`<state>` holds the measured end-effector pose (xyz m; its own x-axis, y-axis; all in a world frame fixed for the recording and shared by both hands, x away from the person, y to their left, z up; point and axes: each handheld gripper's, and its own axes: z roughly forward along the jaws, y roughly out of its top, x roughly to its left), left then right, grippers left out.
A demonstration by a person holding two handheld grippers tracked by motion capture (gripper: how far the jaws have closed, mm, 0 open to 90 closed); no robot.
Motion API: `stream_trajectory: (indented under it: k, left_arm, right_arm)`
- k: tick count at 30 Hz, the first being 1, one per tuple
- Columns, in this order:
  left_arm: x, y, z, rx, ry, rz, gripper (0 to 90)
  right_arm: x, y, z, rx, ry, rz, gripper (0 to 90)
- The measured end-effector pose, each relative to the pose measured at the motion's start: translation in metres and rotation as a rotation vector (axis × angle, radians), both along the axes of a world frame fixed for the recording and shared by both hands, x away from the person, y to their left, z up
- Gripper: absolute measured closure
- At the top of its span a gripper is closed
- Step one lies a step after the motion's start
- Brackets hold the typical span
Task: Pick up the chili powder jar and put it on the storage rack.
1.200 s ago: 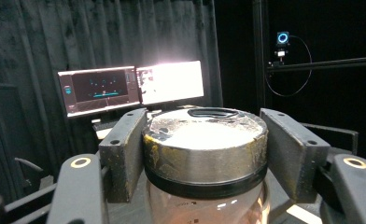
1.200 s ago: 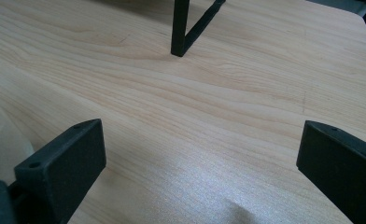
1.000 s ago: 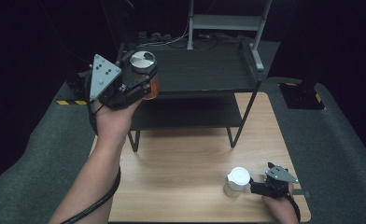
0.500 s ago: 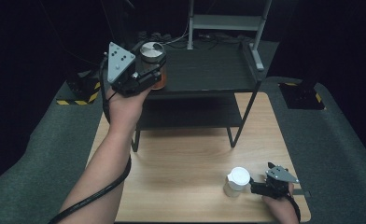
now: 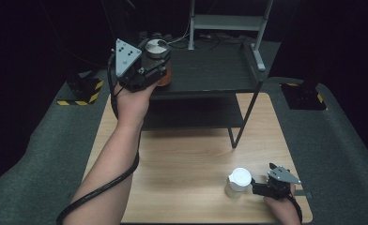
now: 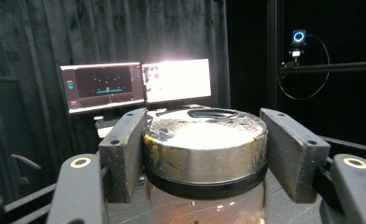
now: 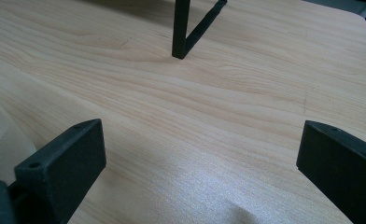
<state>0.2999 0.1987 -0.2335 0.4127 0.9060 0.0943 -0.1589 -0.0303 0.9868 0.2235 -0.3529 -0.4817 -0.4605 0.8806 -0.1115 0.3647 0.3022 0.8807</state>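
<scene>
My left hand-held gripper (image 5: 157, 63) is clamped on a metal-lidded jar (image 6: 204, 154), upper left of the frame, over the black shelf's (image 5: 210, 70) top edge. My right hand-held gripper (image 5: 257, 186), jaws apart, rests on the counter (image 5: 187, 159) by a white cup (image 5: 238, 182). Glass is slick, so letting go too near the edge could tip it off.

No text, label, brand or number can be read anywhere
</scene>
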Motion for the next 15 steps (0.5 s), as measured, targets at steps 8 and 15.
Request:
stream_trajectory:
  k: [8, 15]
  left_arm:
    - [0.0052, -0.0012, -0.0037, -0.005, 0.01, 0.002, 34.7]
    - [0.0083, -0.0034, -0.0043, 0.005, 0.018, 0.004, 34.6]
  right_arm:
    - [-0.0003, -0.0005, -0.0003, 0.004, -0.001, -0.001, 0.6]
    - [-0.0003, -0.0007, -0.0004, 0.005, -0.002, 0.0, 0.6]
